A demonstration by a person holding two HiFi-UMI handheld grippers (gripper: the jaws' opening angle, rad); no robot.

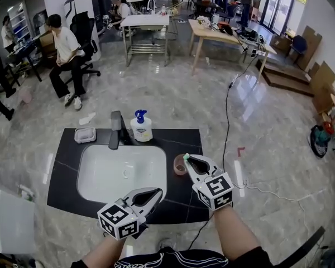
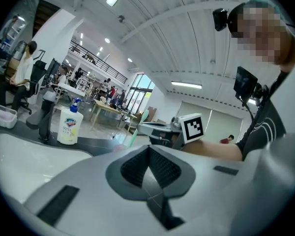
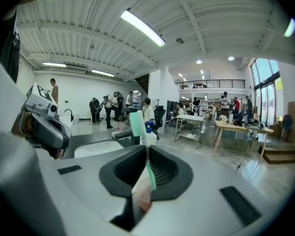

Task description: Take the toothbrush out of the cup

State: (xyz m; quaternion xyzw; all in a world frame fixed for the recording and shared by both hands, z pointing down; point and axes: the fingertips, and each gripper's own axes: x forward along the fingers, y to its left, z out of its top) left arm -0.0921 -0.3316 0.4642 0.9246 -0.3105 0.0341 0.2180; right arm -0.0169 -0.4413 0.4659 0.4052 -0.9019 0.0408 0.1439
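Black stone forms the counter [image 1: 178, 141], with a white sink basin [image 1: 100, 177] sunk into its left part. The left gripper [image 1: 156, 193] hangs over the near edge of the basin. Its jaws are pressed together on nothing, probably parked there to leave the right side free. The right gripper [image 1: 187, 159] reaches in over the counter just right of the basin, directly above the pinkish cup [image 1: 179, 166]. It points slightly downward, which suits drawing something up and out. A soap bottle [image 1: 141, 127] stands at the far rim, well away from the work. The green toothbrush [image 3: 136, 124] is pinched at its handle between the right jaws, which are nearly closed on it. Its bristle head stands upright above them. Its lower end points down towards the cup, and I cannot tell whether it has cleared the rim.
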